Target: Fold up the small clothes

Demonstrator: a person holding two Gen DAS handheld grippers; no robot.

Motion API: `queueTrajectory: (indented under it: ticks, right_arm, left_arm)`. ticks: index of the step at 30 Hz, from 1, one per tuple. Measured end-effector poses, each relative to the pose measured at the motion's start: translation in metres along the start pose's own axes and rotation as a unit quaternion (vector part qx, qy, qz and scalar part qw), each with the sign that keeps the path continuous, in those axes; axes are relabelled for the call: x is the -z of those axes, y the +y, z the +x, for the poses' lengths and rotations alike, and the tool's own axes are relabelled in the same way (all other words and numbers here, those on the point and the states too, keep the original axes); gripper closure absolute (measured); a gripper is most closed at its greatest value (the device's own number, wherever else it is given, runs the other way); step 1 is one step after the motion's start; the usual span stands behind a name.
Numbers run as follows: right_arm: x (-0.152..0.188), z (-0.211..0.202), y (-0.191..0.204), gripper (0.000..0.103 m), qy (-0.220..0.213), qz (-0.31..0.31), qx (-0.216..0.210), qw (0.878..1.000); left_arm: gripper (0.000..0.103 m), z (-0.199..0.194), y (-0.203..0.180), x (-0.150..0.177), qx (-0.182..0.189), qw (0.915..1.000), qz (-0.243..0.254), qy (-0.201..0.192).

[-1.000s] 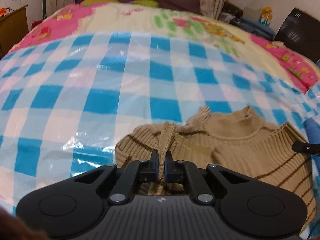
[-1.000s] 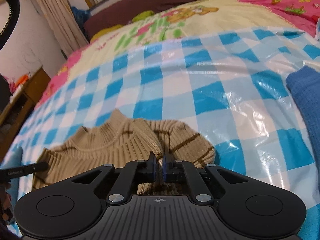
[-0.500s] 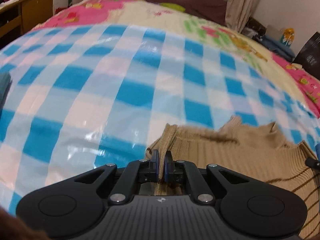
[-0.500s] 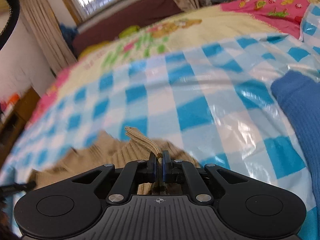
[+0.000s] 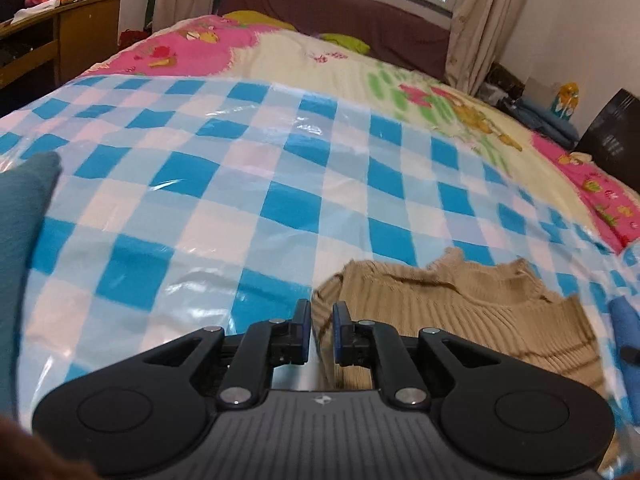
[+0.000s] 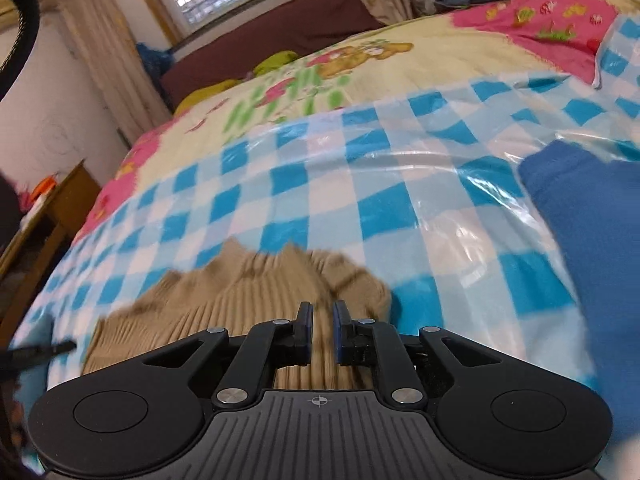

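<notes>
A tan ribbed sweater [image 5: 452,304] with thin brown stripes lies on the blue-and-white checked plastic sheet [image 5: 248,184] over the bed. It also shows in the right wrist view [image 6: 248,292], blurred. My left gripper [image 5: 322,312] hangs over the sweater's left edge, jaws slightly apart, nothing pinched. My right gripper [image 6: 322,314] hangs over the sweater's right part, jaws slightly apart and empty.
A teal cloth [image 5: 20,216] lies at the far left. A blue garment [image 6: 592,232] lies to the right of the sweater. A wooden desk [image 5: 60,36] stands left of the bed. A dark headboard and curtains are at the far end.
Both grippers have let go of the sweater folds they pinched and opened a little. The sleeves now lie folded over the sweater's body. Both grippers have lifted back.
</notes>
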State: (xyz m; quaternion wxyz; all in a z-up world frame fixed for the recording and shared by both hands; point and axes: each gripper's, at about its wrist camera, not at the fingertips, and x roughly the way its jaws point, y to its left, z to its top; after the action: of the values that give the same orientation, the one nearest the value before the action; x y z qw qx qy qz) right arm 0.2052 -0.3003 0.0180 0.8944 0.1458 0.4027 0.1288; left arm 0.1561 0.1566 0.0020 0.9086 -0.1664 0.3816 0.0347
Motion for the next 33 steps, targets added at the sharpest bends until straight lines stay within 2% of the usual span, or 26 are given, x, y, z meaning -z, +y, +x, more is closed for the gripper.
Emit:
queueTrajectory:
  ticks: [3,5,7,10,11,13,15,17,19,24,29,31,33]
  right_arm:
    - [0.027,-0.031,0.001,0.082,0.025,-0.012,-0.007,1.000]
    - [0.046,-0.045,-0.001,0.077,0.041,-0.011,-0.004,0.999]
    - [0.063,-0.050,-0.005,0.070,0.063,-0.006,-0.006,0.998]
    - [0.081,-0.047,-0.006,0.069,0.083,-0.019,-0.002,0.996]
    - [0.084,-0.044,-0.006,0.069,0.086,-0.023,0.002,0.996]
    - [0.085,-0.040,-0.007,0.081,0.090,-0.024,0.008,0.996]
    - [0.082,-0.035,-0.007,0.090,0.096,-0.033,0.027,0.994]
    - [0.080,-0.031,-0.010,0.092,0.101,-0.050,0.051,0.992]
    - [0.080,-0.028,-0.014,0.095,0.106,-0.057,0.062,0.991]
    - [0.079,-0.023,-0.012,0.097,0.108,-0.088,0.080,0.987]
    - [0.079,-0.029,-0.011,0.096,0.114,-0.082,0.087,0.986]
    - [0.077,-0.035,-0.007,0.087,0.109,-0.076,0.087,0.987]
    - [0.073,-0.044,-0.003,0.086,0.098,-0.073,0.095,0.988]
  left_arm:
    - [0.086,-0.031,-0.001,0.019,0.024,0.9997,0.002,0.007]
    - [0.080,-0.044,-0.005,0.035,0.045,0.9988,0.004,0.020]
    - [0.079,-0.051,-0.009,0.055,0.072,0.9962,0.000,0.049]
    - [0.079,-0.051,-0.014,0.081,0.093,0.9923,0.002,0.082]
    - [0.079,-0.048,-0.016,0.088,0.092,0.9914,0.005,0.092]
    - [0.079,-0.041,-0.019,0.098,0.077,0.9909,0.020,0.109]
    - [0.079,-0.035,-0.022,0.101,0.040,0.9920,0.040,0.113]
    - [0.085,-0.028,-0.018,0.100,0.006,0.9921,0.056,0.113]
    - [0.089,-0.025,-0.013,0.098,-0.004,0.9912,0.056,0.120]
    - [0.089,-0.026,-0.007,0.101,-0.021,0.9913,0.059,0.116]
    - [0.089,-0.031,0.007,0.105,-0.004,0.9931,0.021,0.115]
    - [0.089,-0.035,0.007,0.106,0.001,0.9936,0.013,0.112]
    - [0.089,-0.039,0.007,0.106,0.007,0.9942,0.007,0.107]
